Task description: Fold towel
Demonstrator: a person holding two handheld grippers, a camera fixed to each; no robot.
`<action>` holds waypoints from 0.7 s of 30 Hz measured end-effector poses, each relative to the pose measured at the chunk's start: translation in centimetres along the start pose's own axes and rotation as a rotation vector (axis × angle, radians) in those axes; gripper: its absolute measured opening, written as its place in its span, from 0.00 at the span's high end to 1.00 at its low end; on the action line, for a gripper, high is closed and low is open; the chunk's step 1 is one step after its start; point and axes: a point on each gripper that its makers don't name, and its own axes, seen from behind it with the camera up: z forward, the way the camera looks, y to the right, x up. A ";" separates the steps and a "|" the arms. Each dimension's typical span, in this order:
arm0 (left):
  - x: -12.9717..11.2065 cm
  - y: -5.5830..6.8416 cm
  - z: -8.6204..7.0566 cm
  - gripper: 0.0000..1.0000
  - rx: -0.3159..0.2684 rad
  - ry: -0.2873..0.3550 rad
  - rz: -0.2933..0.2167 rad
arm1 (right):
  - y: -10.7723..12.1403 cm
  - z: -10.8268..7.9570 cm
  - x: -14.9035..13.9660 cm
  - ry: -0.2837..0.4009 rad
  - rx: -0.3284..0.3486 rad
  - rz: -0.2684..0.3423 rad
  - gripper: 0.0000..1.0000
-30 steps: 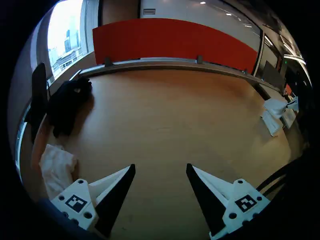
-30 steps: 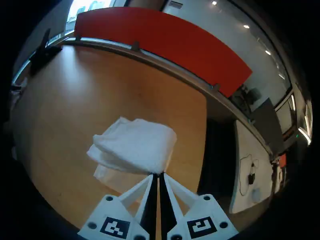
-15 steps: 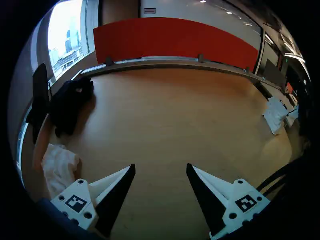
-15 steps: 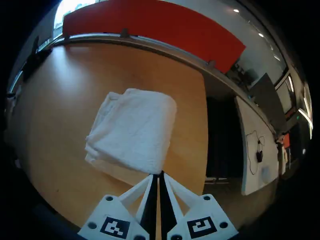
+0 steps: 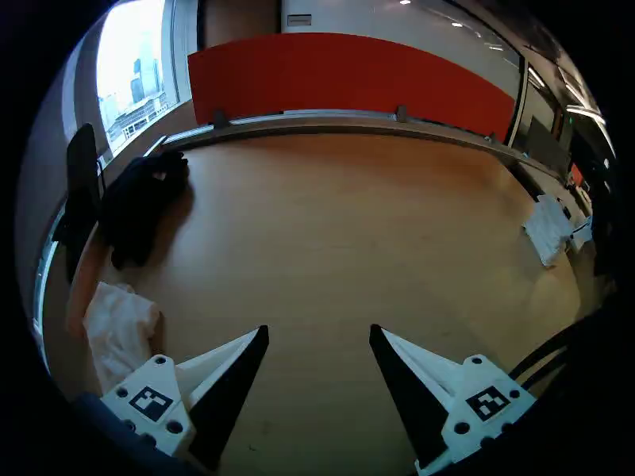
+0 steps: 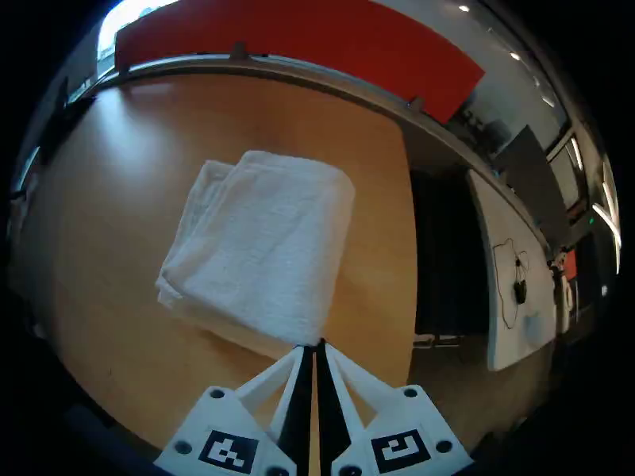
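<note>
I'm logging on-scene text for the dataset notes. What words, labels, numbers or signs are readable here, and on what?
No readable text.
Too small and blurred: wall plaque above the red divider panel.
Square coded patterns, no letters: fingers of left gripper and right gripper.
No label visible on the folded white towel.

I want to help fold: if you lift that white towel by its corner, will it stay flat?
Probably not. The towel is soft folded cloth with loose layers at one edge, so it would likely flop and sag. It seems light, too: the right gripper pinches just its corner.
</note>
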 end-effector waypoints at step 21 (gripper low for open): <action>0.1 0.3 0.2 0.06 -0.005 -0.002 -0.001 | -0.4 0.3 -0.4 0.000 -0.024 0.011 0.14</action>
